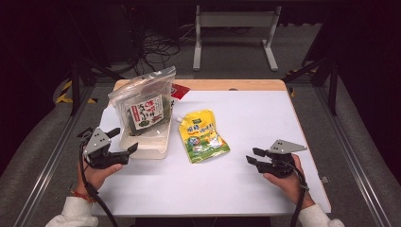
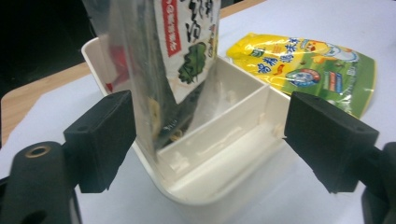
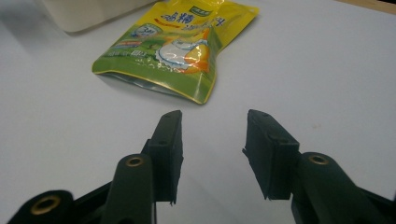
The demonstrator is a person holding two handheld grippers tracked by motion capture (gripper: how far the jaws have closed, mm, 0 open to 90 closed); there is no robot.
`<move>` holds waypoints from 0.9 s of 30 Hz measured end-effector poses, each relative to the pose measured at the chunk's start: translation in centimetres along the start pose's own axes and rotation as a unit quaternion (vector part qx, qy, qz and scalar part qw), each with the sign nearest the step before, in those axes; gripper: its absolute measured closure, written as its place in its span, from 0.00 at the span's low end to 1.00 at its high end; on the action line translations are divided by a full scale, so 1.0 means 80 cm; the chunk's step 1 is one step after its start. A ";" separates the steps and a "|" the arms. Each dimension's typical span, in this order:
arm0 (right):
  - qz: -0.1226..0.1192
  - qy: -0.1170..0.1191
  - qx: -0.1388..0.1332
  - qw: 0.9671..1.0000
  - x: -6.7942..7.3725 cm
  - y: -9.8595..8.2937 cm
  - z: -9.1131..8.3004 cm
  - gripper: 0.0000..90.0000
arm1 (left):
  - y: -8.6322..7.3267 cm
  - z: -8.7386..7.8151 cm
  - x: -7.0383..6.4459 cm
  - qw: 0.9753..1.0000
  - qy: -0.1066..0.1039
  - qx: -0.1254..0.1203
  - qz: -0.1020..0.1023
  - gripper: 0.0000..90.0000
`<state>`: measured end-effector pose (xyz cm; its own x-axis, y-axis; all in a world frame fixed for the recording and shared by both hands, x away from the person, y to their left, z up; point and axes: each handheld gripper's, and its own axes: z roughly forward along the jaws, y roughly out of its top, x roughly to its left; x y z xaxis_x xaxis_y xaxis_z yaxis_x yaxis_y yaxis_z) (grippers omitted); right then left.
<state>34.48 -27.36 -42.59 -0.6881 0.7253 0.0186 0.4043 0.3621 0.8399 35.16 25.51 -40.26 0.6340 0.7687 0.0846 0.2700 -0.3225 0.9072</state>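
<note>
A clear bag of dark seaweed [image 1: 145,101] [image 2: 163,56] stands upright in a cream divided tray [image 1: 158,149] [image 2: 224,154] at the table's left. Beside the tray lies a yellow-green pouch [image 1: 202,135] [image 2: 308,60] [image 3: 180,44], flat on the white table. My left gripper [image 1: 124,140] [image 2: 210,135] is open, its jaws on either side of the tray's near end with nothing between them but the tray. At the right, my right gripper [image 1: 252,155] [image 3: 212,135] is open just above the table, pointing toward the pouch and well short of it.
A red packet [image 1: 178,90] peeks out behind the seaweed bag. The white table top [image 1: 246,184] has a wooden strip along its far edge. A grey metal stand [image 1: 234,28] and cables are on the floor beyond.
</note>
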 end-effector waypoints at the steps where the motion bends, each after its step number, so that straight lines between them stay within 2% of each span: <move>1: 0.000 0.002 -0.001 1.000 0.000 0.002 0.002 0.65 | -0.002 -0.002 -0.003 1.000 0.000 -0.001 -0.001 0.18; 5: -0.001 0.003 0.000 1.000 -0.001 0.010 0.009 0.65 | -0.006 -0.009 -0.011 1.000 -0.006 -0.002 -0.004 0.17; 8: 0.002 0.019 -0.003 1.000 -0.004 0.017 0.016 0.65 | -0.009 -0.015 -0.022 1.000 -0.010 0.005 -0.001 0.17; 9: 0.004 0.016 -0.003 1.000 -0.005 0.021 0.019 0.64 | -0.010 -0.017 -0.026 1.000 -0.011 0.008 0.002 0.17; 12: 0.007 0.015 -0.004 1.000 -0.005 0.031 0.032 0.62 | -0.015 -0.019 -0.037 1.000 -0.027 0.010 0.001 0.17; 15: -0.002 0.021 0.002 1.000 -0.001 0.039 0.047 0.63 | -0.021 -0.020 -0.050 0.999 -0.040 0.020 0.008 0.17; 17: -0.009 0.023 0.008 1.000 0.001 0.042 0.057 0.66 | -0.027 -0.019 -0.059 0.998 -0.053 0.027 0.003 0.17; 20: -0.020 0.034 0.015 0.999 0.002 0.048 0.071 0.75 | -0.037 -0.014 -0.070 0.997 -0.057 0.050 0.016 0.17; 22: -0.018 0.039 0.017 0.999 0.001 0.052 0.082 0.77 | -0.045 -0.009 -0.074 0.996 -0.067 0.062 0.010 0.16; 25: -0.019 0.043 0.026 0.999 0.002 0.057 0.098 0.75 | -0.051 -0.004 -0.081 0.994 -0.071 0.079 0.021 0.16; 27: -0.023 0.041 0.034 0.998 0.004 0.059 0.109 0.67 | -0.052 -0.001 -0.083 0.994 -0.076 0.080 0.021 0.16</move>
<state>41.45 -20.34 -43.38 -0.7522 0.6583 0.0275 0.4097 0.4347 0.8020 29.75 21.79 -44.60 0.7463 0.6639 0.0469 0.3447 -0.4458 0.8261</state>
